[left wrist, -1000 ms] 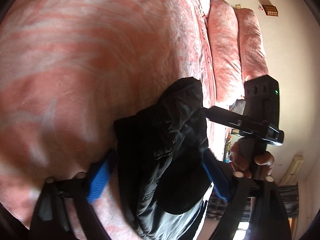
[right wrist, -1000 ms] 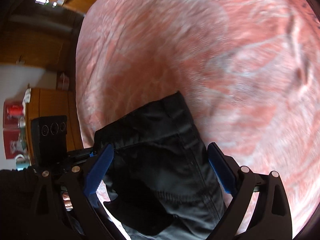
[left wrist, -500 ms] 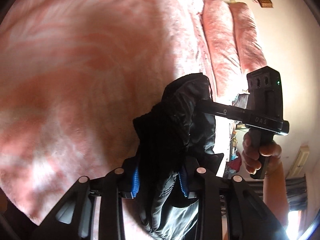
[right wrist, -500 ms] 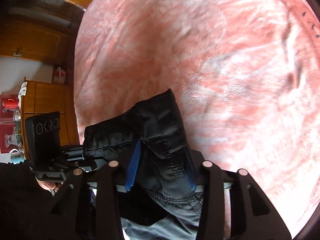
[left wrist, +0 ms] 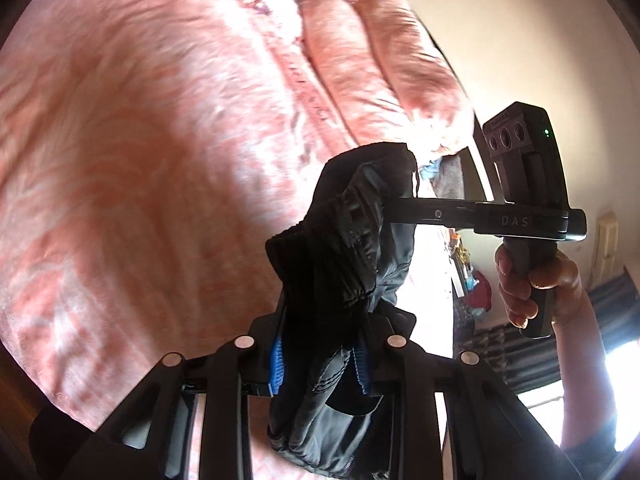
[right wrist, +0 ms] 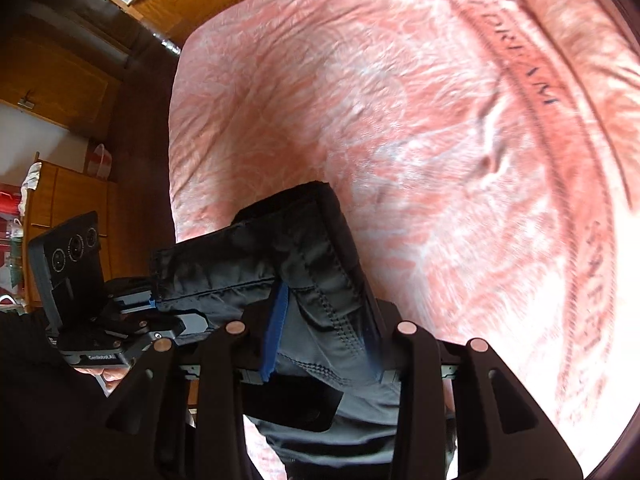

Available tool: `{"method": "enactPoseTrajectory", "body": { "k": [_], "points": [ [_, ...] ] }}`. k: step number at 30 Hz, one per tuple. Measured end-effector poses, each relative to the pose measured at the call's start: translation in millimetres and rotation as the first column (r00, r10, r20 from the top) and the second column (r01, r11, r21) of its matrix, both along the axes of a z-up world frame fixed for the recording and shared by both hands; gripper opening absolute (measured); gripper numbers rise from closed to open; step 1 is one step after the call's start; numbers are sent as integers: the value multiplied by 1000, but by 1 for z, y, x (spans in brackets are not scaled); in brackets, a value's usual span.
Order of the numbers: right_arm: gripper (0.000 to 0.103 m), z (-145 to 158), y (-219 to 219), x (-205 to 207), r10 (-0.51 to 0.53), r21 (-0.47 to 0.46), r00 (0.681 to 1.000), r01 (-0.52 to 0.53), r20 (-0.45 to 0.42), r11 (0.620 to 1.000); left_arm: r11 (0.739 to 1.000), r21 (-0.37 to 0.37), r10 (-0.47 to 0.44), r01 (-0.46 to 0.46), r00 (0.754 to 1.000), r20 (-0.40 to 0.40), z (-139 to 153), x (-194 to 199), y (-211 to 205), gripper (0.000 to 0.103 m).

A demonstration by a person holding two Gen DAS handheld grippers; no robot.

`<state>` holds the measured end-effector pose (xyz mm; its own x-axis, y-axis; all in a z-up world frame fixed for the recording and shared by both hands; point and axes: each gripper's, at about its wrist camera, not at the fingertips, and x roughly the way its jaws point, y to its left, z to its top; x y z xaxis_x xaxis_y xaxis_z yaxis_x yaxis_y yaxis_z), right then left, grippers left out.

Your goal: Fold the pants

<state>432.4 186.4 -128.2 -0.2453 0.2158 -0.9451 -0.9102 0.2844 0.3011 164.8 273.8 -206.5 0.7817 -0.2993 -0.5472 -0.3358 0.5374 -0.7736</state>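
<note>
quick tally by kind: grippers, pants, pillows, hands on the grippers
grippers: 2, left gripper and right gripper, each clamped on the pants
pants: 1, black pants
pillows: 2, pink pillows
hands: 1 clear, right hand; the left is mostly hidden
total: 6

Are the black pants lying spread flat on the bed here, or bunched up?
Bunched up and off the bedspread: the black pants hang gathered between the left hand-held gripper and right hand-held gripper, both clamped on fabric.

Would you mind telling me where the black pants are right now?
The black pants are bunched between both grippers, clamped in the left gripper and the right gripper, above the pink bedspread.
</note>
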Motion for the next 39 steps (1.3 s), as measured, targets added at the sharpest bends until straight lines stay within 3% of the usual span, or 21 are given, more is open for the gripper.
{"method": "enactPoseTrajectory", "body": {
  "k": [10, 22, 39],
  "points": [
    [33, 53, -55, -12, -68, 39, 993, 64, 94, 997, 987, 126, -109, 100, 992, 68, 56, 6, -45, 27],
    [32, 97, -130, -27, -168, 93, 972, 155, 166, 984, 945, 254, -244, 206, 961, 128, 108, 7, -111, 26],
    [31, 126, -226, -40, -289, 147, 934, 262, 211, 954, 870, 362, -406, 333, 902, 147, 141, 8, -193, 25]
  ]
}}
